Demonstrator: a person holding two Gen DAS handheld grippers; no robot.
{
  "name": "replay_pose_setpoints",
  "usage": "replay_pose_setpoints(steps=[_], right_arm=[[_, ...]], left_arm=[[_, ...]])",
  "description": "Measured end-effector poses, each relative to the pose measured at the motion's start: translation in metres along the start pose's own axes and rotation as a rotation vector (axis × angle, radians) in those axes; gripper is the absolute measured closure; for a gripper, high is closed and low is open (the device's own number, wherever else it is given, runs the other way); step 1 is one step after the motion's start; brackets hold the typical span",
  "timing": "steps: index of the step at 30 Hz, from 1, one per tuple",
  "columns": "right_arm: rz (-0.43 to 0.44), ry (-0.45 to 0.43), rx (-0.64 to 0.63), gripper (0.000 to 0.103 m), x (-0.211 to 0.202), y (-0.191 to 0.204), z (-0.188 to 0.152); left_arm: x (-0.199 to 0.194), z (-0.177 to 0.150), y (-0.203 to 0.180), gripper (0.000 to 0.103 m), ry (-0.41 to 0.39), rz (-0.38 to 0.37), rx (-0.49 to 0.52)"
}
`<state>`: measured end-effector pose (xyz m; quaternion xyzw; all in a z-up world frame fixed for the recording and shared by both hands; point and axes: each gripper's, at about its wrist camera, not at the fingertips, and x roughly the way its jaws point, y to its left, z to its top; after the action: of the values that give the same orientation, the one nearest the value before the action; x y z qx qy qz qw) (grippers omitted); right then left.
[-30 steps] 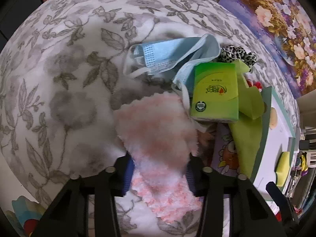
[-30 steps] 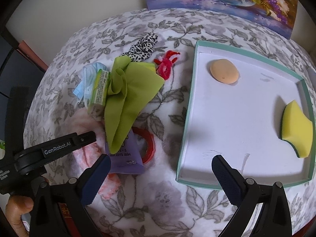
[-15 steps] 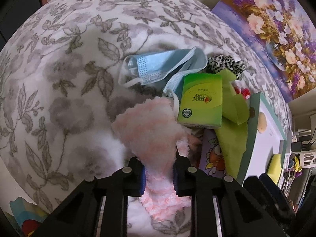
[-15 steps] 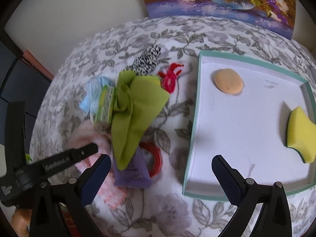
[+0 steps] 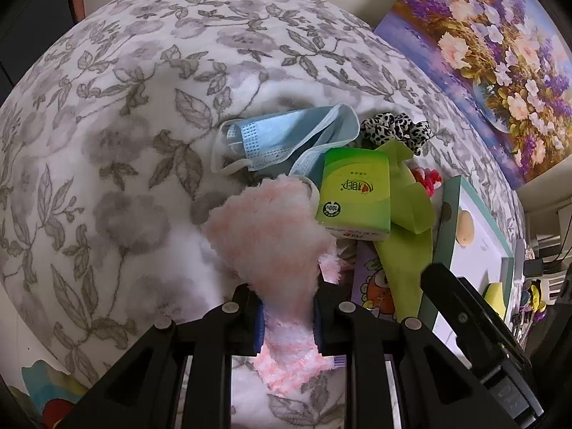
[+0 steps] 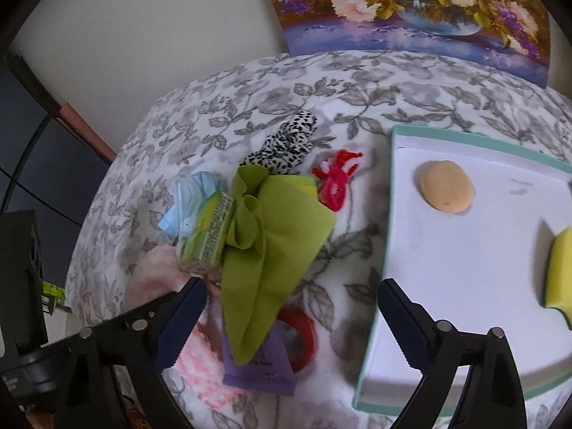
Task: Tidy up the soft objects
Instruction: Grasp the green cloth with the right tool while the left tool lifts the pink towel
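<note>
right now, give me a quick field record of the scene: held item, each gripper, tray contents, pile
held item: pink fluffy cloth
left gripper: jaws shut on the cloth
right gripper: jaws closing, nothing gripped, above green cloth
tray: yellow sponge, tan round puff
pile: blue face mask, green tissue pack, spotted scrunchie

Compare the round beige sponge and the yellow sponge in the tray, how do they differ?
The beige sponge is a flat, plain oval; the yellow sponge is thicker, with a curved notch and a dark green backing layer. The beige sponge lies nearer the tray's far edge. Both rest inside the tray, apart.
</note>
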<state>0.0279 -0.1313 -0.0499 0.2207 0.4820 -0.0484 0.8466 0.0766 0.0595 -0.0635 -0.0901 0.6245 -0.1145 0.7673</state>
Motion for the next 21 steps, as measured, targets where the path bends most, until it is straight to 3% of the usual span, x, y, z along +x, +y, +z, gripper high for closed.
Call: replay_pose_setpoints(steps=[8,10,13,21], right_arm=[[0.058,0.039,0.027,0.032,0.015,0.004,0.001],[0.066,0.048,0.029,0.05,0.017,0.005,0.001],[0.091,0.056,0.032,0.065,0.019,0.005,0.001],[0.123,0.017,0.014,0.088,0.013,0.013,0.004]], left_arm=[[0.002,0.002,-0.003,0.081,-0.001,-0.003,0.009],[0.003,0.002,-0.003,0.081,0.002,-0.003,0.01],[0.003,0.002,-0.003,0.081,0.003,-0.005,0.011],[0.003,0.003,-0.003,0.081,0.005,-0.014,0.011]])
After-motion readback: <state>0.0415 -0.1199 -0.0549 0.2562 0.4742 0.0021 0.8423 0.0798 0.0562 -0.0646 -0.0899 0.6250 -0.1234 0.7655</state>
